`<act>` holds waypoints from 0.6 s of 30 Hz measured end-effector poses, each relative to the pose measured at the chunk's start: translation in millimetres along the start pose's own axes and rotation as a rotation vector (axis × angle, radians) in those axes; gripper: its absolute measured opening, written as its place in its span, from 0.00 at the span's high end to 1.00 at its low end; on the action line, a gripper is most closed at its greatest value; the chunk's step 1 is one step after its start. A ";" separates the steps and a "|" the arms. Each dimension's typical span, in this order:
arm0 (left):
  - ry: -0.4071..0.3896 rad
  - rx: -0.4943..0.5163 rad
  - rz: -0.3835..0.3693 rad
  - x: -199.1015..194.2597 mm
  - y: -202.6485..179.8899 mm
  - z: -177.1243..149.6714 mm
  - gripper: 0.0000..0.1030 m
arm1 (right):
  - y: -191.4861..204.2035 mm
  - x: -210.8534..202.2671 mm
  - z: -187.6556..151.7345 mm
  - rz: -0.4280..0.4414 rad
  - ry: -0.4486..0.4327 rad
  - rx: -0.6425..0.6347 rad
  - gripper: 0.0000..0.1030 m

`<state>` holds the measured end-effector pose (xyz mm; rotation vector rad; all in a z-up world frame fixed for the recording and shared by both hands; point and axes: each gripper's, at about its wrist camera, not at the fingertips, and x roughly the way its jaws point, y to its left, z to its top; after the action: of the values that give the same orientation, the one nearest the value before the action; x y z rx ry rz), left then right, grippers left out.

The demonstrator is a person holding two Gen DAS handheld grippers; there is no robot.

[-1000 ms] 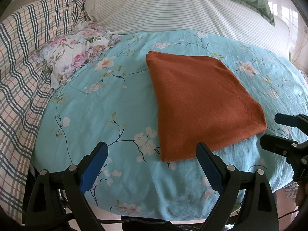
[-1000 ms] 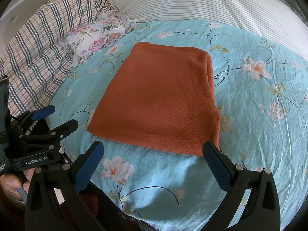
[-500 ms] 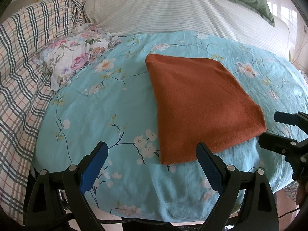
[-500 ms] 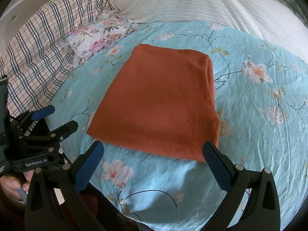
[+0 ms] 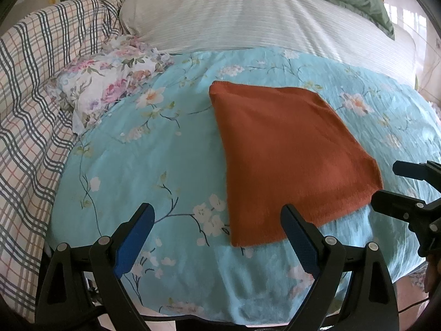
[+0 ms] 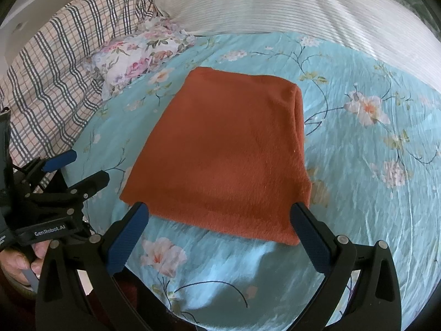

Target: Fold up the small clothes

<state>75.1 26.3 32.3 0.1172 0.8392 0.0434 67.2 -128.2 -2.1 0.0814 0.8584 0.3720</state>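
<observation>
- Rust-orange knitted garment (image 6: pixel 220 154), already folded into a flat, thick rectangle, is lying on the turquoise floral bedspread (image 6: pixel 372 193) near the bed's front edge; its layered edge is showing along the right side in the right wrist view.
- Judging by that tidy shape, the folding of this piece is looking finished or nearly so; the step in hand is seeming to be the release and pull-away, or a last check.
- The right tongs (image 6: pixel 220 220) are standing wide open just short of the garment's near edge, holding nothing.
- The left tongs (image 5: pixel 217 220) are hovering equally wide open at the garment's near left corner, also gripping nothing; the person's left hand (image 6: pixel 19 262) is showing at the handle.
- The next move, as I am judging it, is calling either for one more half-fold from the near edge, or for reaching to the crumpled white floral cloth (image 5: pixel 110 80) lying at the bedspread's far left.
- Beyond are lying a plaid blanket (image 5: pixel 33 110) and a white striped pillow (image 5: pixel 261 19).
- No container is showing in either view.
</observation>
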 end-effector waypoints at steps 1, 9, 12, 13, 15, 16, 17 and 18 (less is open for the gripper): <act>-0.003 0.000 0.000 -0.2 0.4 1.0 0.09 | 0.0 0.0 1.3 0.000 -0.003 0.000 0.01; -0.015 0.004 0.007 2.4 0.1 10.2 0.09 | -8.4 4.9 8.5 -0.004 -0.001 0.002 0.01; -0.015 0.007 0.007 3.6 -1.0 13.1 0.09 | -12.8 6.6 11.4 -0.005 -0.001 0.010 0.01; -0.014 0.007 0.006 3.7 -1.8 13.4 0.09 | -14.4 7.1 12.0 -0.003 -0.001 0.012 0.01; -0.013 0.010 0.007 4.7 -3.2 14.0 0.09 | -16.7 8.3 13.2 0.000 -0.001 0.015 0.01; -0.012 0.012 0.008 5.0 -4.1 14.3 0.09 | -17.1 8.7 13.2 0.001 -0.001 0.016 0.01; -0.011 0.015 0.011 5.5 -4.9 14.5 0.09 | -17.8 9.4 13.2 0.002 0.001 0.016 0.01; -0.009 0.016 0.012 6.0 -5.6 14.7 0.09 | -18.1 10.1 13.3 0.003 0.002 0.016 0.01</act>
<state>90.0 19.9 37.0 0.1380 0.8297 0.0477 88.4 -140.4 -4.7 0.0975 0.8632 0.3678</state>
